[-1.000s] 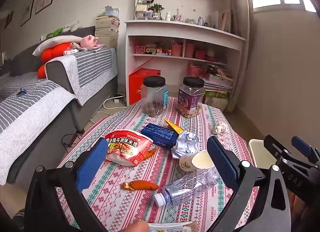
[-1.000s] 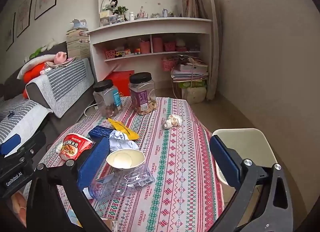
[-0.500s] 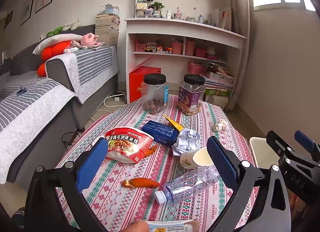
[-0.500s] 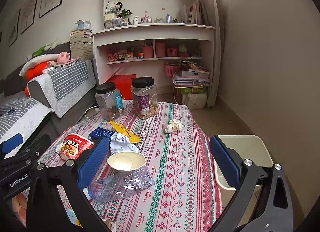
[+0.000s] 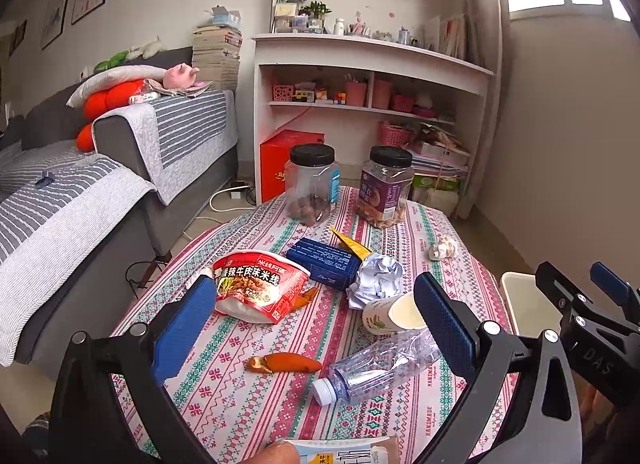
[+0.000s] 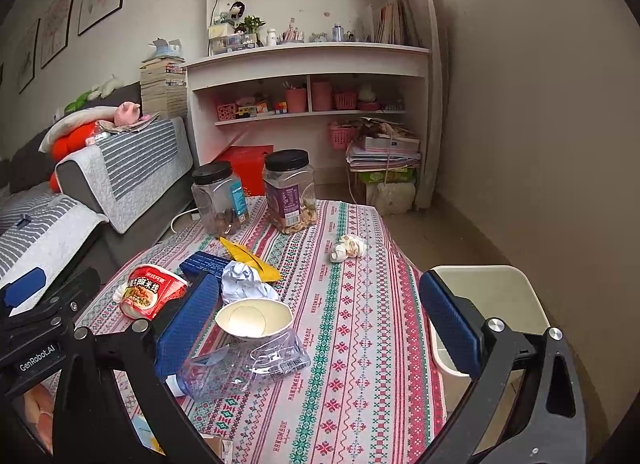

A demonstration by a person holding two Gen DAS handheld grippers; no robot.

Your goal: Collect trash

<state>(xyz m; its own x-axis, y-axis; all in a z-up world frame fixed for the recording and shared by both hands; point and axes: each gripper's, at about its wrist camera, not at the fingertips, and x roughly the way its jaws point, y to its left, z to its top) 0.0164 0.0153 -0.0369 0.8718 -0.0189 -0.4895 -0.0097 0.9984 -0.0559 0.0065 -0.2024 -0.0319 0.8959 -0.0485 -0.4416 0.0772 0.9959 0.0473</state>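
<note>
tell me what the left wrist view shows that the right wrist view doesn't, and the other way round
Only the left wrist view shows the orange wrapper on the tablecloth and the right gripper, open. Only the right wrist view shows the full rim of the bin beside the table and the left gripper, open. Both show the noodle cup, crushed bottle, paper cup and two jars.

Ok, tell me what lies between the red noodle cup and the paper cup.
In the left wrist view, an orange wrapper lies on the tablecloth between the red noodle cup and the paper cup; otherwise bare cloth.
</note>
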